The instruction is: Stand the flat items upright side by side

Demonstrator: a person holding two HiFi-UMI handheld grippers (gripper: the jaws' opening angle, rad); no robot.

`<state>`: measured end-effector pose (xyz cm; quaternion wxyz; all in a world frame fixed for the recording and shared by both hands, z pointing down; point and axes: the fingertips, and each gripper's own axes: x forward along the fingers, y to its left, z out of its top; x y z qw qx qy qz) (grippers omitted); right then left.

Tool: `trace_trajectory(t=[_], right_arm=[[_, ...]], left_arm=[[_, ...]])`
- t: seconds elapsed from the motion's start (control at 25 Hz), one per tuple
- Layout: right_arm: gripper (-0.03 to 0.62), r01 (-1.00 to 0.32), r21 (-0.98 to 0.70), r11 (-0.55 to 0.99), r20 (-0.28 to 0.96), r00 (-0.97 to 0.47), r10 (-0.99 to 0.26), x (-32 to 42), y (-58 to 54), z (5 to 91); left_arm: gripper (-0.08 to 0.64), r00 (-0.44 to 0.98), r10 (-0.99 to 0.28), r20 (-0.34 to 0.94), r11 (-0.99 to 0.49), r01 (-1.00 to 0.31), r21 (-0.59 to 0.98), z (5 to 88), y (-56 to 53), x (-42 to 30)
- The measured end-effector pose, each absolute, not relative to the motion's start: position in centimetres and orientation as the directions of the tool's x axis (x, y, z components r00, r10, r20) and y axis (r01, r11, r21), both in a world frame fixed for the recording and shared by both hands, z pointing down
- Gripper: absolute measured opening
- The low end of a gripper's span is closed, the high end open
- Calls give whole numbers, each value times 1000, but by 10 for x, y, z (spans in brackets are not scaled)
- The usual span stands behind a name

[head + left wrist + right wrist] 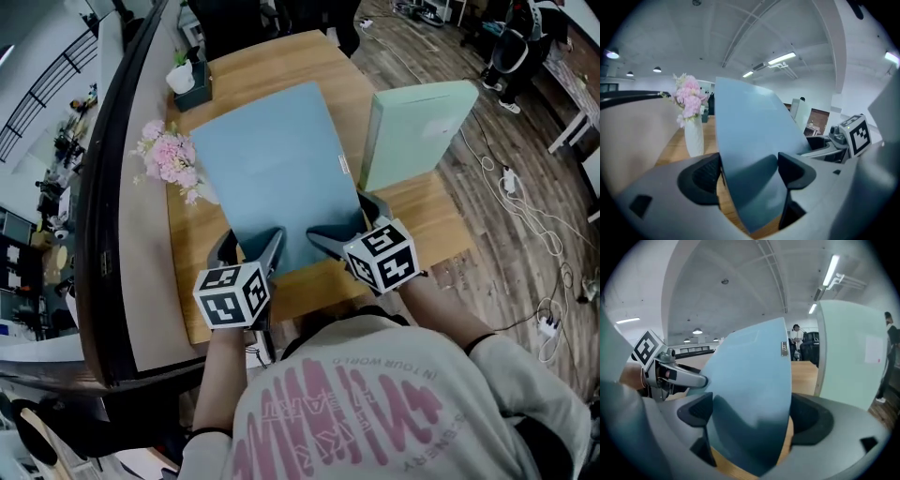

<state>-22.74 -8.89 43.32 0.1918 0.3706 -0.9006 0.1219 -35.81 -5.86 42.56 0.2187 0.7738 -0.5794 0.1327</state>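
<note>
Two folders show in your head view. The blue folder [272,159] fills the middle of the table [422,220] with its broad face toward you, and the green folder [412,131] stands upright on its edge just to its right, apart from it. Your left gripper [249,246] and right gripper [347,225] both sit at the blue folder's near edge, left and right of its middle. Pink flowers [167,157] stand at the table's left edge, close to the blue folder's left side. A small potted plant [181,75] sits at the far left corner.

In your left gripper view, the jaws stand wide apart, yet the blue folder lies slantwise across the whole gap and meets both jaws, so this gripper is holding it. The folder's lower corner hangs between the jaws with bare wood showing under it. From there the folder rises up and away, tilted. The flowers, in a white vase [693,136], stand to its left. Your right gripper's marker cube [855,133] shows at the right.

In your right gripper view, the jaws are likewise wide, with the blue folder set crosswise between them and touching each one, so this gripper is holding it too. A small tag [784,348] sits near the folder's right edge. The green folder stands upright just to the right, not touching the blue one. Your left gripper shows at the left, on the same folder.
</note>
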Motion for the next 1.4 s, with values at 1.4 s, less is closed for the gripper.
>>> trace_trajectory(t=[1.4], right_arm=[[518, -686, 318, 655, 144, -648, -748, 79, -64, 378]], left_arm=[[411, 235, -962, 140, -262, -937, -229, 357, -31, -49]])
